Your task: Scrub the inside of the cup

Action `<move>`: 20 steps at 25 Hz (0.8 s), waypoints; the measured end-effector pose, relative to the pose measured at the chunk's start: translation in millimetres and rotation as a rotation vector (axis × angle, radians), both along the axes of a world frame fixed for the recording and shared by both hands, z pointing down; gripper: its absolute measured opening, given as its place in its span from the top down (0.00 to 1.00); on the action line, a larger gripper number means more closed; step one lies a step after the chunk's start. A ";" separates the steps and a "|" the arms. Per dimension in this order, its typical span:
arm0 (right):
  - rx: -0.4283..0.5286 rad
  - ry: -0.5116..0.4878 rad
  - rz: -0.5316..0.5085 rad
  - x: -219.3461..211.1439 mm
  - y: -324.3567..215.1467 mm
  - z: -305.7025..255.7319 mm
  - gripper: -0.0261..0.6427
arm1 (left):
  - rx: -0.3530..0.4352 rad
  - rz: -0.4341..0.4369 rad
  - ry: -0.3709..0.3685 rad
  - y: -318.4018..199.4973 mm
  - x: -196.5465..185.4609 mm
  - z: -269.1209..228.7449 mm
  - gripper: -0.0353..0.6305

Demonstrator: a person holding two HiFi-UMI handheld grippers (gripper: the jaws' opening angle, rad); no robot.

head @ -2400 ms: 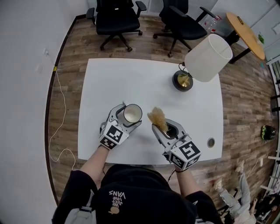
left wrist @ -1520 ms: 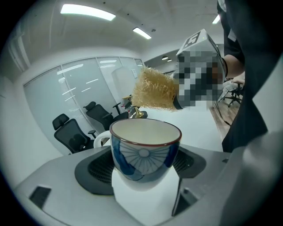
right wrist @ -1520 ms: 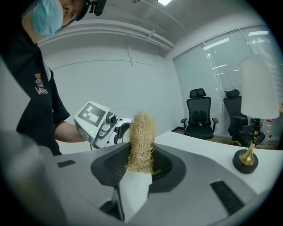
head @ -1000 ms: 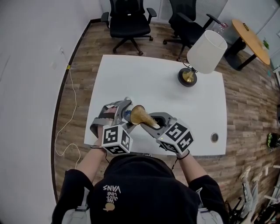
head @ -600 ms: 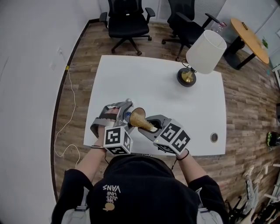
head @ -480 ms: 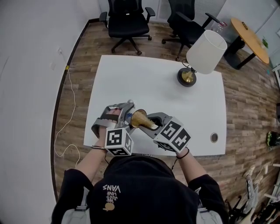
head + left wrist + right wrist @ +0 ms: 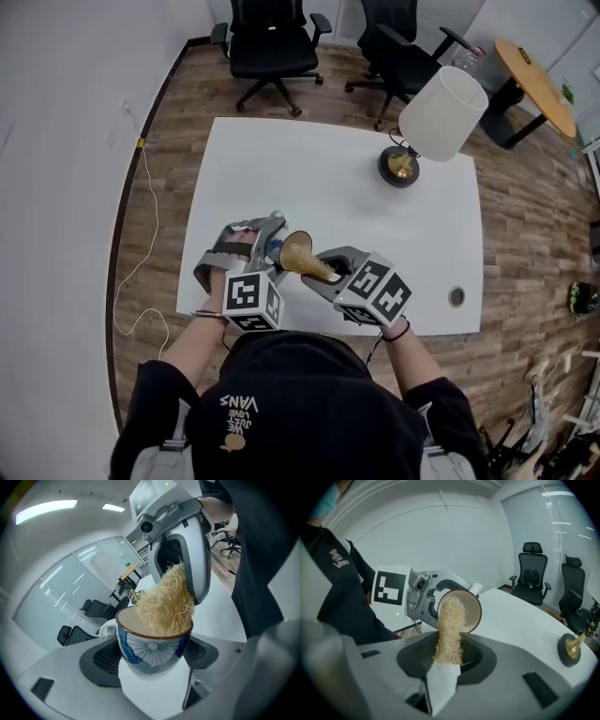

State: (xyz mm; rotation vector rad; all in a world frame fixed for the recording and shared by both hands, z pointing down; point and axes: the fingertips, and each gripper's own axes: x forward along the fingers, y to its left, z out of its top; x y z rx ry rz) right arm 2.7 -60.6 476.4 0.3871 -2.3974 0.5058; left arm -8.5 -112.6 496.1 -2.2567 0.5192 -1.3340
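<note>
A blue-and-white cup (image 7: 151, 645) with a brown rim and white handle sits between the jaws of my left gripper (image 7: 270, 251), which is shut on it and holds it tilted with its mouth toward the right gripper. In the head view the cup (image 7: 293, 247) hangs above the near part of the white table (image 7: 328, 187). My right gripper (image 7: 323, 272) is shut on a straw-coloured fibre scrubber (image 7: 449, 630), whose far end is pushed into the cup's mouth (image 7: 461, 609). From the left gripper view the scrubber (image 7: 165, 604) fills most of the cup's opening.
A lamp with a white shade (image 7: 442, 111) and a brass base (image 7: 398, 167) stands at the table's far right. Two black office chairs (image 7: 267, 42) are beyond the far edge. A round cable hole (image 7: 457, 296) lies near the table's front right corner.
Since 2.4 s ago the cup has been tipped toward the right gripper and the scrubber pushed into it. Over the last second the scrubber end shifts slightly inside the cup.
</note>
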 end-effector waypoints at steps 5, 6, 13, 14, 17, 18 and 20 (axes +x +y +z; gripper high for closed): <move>0.031 -0.012 0.003 -5.8 -8.7 -7.7 0.79 | 0.001 0.015 0.007 1.3 6.6 0.6 0.36; 0.036 -0.021 0.022 -3.9 -13.4 -9.4 0.79 | 0.000 0.016 0.013 1.5 7.7 0.2 0.36; 0.021 -0.040 0.109 12.8 -24.5 -7.3 0.79 | -0.004 0.001 0.035 -0.2 4.8 -2.8 0.36; 0.013 -0.039 0.105 13.6 -22.3 -6.4 0.79 | -0.005 -0.005 0.038 -1.4 3.5 -3.5 0.36; -0.009 -0.043 0.075 10.6 -13.4 -4.5 0.79 | -0.006 -0.015 0.040 -4.1 0.3 -3.7 0.36; -0.014 -0.045 0.061 7.6 -9.8 -4.1 0.79 | -0.005 -0.016 0.039 -4.4 -0.4 -3.3 0.36; -0.020 -0.054 0.031 -0.7 -3.0 -4.7 0.79 | -0.003 -0.015 0.037 -4.2 -1.0 -2.4 0.36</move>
